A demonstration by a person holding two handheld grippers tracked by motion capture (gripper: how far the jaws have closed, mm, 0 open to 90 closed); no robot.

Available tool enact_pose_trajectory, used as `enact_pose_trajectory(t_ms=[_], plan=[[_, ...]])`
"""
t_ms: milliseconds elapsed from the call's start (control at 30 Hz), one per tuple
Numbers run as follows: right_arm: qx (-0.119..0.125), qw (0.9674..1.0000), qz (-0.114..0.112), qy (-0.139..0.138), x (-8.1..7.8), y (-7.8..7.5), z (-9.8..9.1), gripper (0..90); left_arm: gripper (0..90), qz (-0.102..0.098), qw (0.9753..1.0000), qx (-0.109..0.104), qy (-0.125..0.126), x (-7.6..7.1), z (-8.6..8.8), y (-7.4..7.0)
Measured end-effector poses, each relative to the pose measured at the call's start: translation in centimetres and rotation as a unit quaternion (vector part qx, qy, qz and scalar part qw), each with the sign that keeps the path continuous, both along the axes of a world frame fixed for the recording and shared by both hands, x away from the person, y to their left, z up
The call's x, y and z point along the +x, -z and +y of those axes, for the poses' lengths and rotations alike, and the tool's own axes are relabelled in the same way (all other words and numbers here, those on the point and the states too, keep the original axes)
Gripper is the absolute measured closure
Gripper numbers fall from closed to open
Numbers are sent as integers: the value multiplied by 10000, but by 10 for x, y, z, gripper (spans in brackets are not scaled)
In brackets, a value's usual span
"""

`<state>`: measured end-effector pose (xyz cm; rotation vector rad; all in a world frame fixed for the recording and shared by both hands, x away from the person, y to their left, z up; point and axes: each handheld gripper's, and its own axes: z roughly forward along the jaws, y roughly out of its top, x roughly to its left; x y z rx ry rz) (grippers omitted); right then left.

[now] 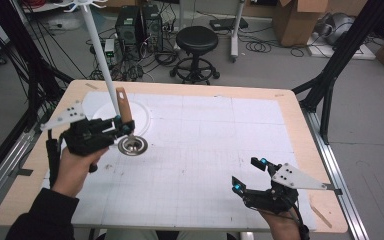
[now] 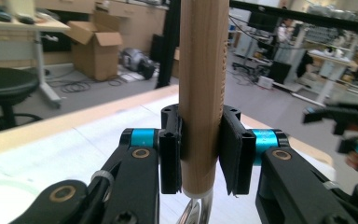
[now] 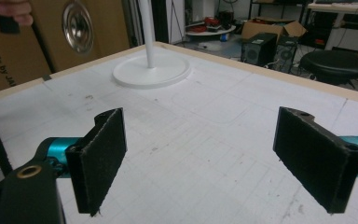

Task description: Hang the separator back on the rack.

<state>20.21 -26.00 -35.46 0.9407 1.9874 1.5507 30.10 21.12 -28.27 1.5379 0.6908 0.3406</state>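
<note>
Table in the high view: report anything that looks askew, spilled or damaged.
Nothing is spilled or broken. The white stand rises upright from its round base. The table carries only faint scuff marks. The left gripper holds a wooden-handled metal strainer upright by its handle; the right gripper is open.

1. Wooden handle (image 2: 203, 93) of the ladle: its top runs off the upper edge of the left gripper view.
2. Steel bowl (image 2: 196, 212): cut off by the bottom edge there; just a sliver shows.
3. Rack's white pole (image 3: 146, 30): top cropped in the right gripper view.
4. Hand (image 3: 7, 11) at that view's top-left corner: mostly out of frame.
5. Right gripper (image 2: 349, 133): blurred, clipped by the left gripper view's right edge.
</note>
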Motion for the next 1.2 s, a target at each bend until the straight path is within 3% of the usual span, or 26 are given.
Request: enact_pose_trajectory(t_ms=[267,400,700,867,1200], plan=[[-102,9999,-29,91,1,0,-3,159,712,-37,9993,-112,-347,33,31,-39],[-39,10000,6,86,2,2,-5,160,711,34,9990,-42,-441,50,42,-57],[-21,9999,57,139,4,5,-8,160,711,-55,9986,-5,-522,79,48,-92],[31,9998,94,194,4,6,-10,160,711,-15,9984,-18,-573,90,46,-99],[85,9997,68,241,2,6,-16,160,711,97,9969,-132,-769,101,52,-98]])
